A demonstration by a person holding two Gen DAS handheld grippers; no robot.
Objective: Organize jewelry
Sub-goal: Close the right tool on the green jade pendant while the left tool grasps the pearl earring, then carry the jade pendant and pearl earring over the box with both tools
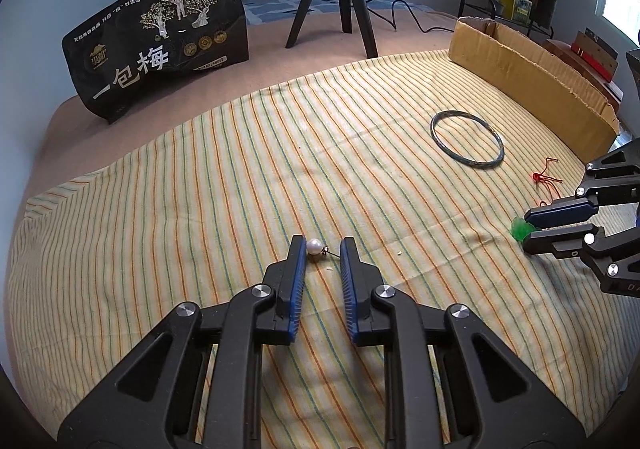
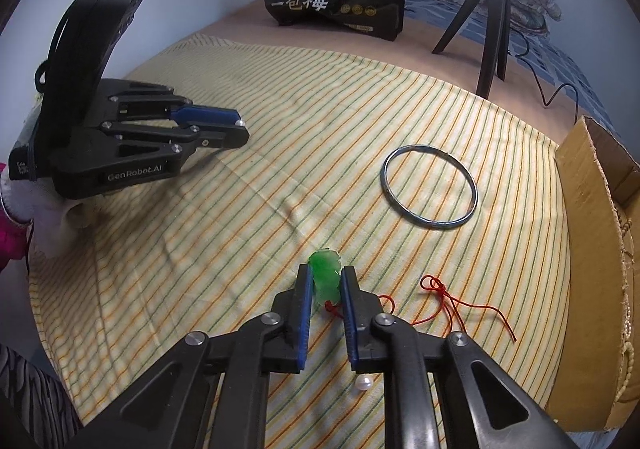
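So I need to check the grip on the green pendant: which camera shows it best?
The right wrist view: the green pendant sits centred between the right gripper fingers, its red cord trailing right. The left wrist view shows only a green sliver at the right gripper tips, far off to the side.

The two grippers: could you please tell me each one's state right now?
Left gripper: open, pearl earring between its jaws.
Right gripper: closed on green pendant.
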